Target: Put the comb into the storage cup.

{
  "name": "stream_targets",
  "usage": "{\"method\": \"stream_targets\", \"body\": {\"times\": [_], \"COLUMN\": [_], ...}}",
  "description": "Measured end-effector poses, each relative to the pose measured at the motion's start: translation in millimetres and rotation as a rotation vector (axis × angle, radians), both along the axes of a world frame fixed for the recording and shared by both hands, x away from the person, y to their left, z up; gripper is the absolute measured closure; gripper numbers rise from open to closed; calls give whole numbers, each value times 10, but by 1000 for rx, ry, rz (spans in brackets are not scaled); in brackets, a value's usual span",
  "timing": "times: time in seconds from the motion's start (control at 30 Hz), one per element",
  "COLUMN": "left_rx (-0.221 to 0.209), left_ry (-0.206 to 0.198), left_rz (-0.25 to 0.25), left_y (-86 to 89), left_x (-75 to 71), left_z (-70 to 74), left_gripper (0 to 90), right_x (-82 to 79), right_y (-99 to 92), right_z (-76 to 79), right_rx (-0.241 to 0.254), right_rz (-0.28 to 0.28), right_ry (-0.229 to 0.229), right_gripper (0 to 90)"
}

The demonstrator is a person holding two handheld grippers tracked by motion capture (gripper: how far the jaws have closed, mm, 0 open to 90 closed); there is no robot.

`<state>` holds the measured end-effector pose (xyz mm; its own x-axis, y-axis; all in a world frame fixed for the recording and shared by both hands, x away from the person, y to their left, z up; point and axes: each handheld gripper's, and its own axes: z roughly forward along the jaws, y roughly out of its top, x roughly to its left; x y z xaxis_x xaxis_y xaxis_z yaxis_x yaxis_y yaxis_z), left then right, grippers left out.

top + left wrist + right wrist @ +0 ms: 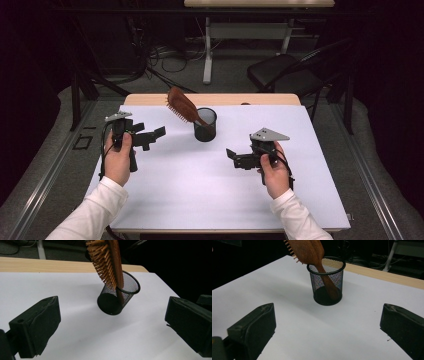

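high view: hairbrush (181, 105) leaning in mesh cup (205, 125).

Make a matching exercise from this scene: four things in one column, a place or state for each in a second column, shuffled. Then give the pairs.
Things:
1. brush
2. mesh cup
3. left hand-held gripper
4. right hand-held gripper

Places or states:
A. open, held to the right of the cup in the high view
B. leaning handle-down inside the cup
C. open, held to the left of the cup in the high view
D. standing upright on the white sheet

Pairs: 1-B, 2-D, 3-C, 4-A
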<state>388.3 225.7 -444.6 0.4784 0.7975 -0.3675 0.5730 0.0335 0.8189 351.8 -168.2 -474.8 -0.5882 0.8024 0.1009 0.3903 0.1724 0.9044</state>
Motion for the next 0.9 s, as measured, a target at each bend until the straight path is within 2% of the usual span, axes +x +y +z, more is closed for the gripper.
{"method": "stream_targets", "body": {"times": [0.33,0.67,0.9], "left_rx": [29,37,55], "left_ry": [-12,-6,-10], "left_rz": [-35,-60,-69], "left_y": [-35,-64,-46], "left_x": [-98,-173,-232], "left_z": [-48,-143,-174], "left_gripper": [4,4,4], "right_x": [19,-2,15], "right_y": [-40,-92,-49], "right_z": [-8,-8,0], "right_rx": [13,4,-9], "right_rz": [-9,-27,-31], "right_ry": [9,6,3], "right_gripper": [0,0,0]}}
